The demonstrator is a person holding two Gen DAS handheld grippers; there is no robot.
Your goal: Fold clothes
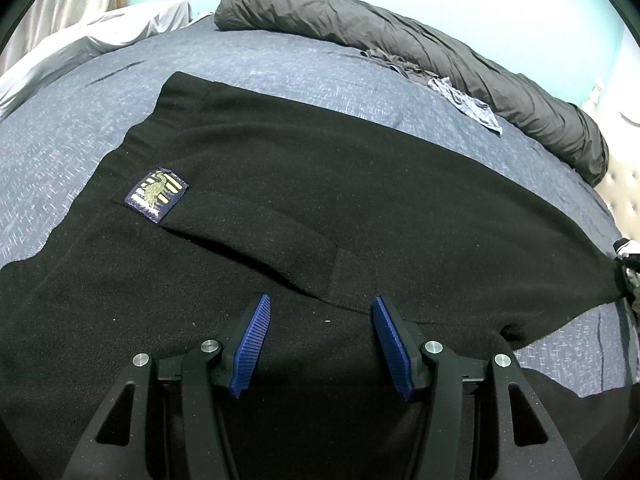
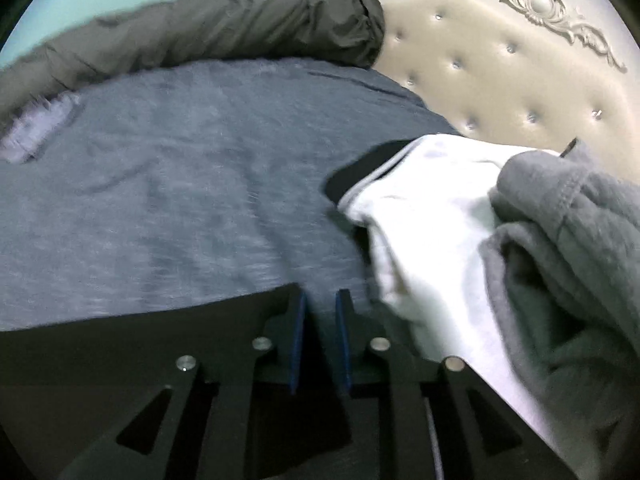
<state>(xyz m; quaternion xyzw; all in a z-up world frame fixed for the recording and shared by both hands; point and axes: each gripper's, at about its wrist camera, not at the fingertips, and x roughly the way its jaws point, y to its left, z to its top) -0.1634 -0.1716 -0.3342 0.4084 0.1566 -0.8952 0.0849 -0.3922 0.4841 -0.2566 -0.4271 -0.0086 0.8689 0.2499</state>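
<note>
A black garment [image 1: 320, 208] with a small blue patch [image 1: 158, 194] is lying flat across the blue bedspread [image 1: 240, 60]. The left gripper [image 1: 322, 312] is hovering right over it, jaws spread wide. The right gripper [image 2: 320, 300] is sitting nearly closed at its edge, pinching nothing visible.

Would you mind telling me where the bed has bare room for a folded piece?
Bare blue bedspread lies between the black garment and the rolled grey duvet. Crowded by the headboard: white garment, grey garment.
</note>
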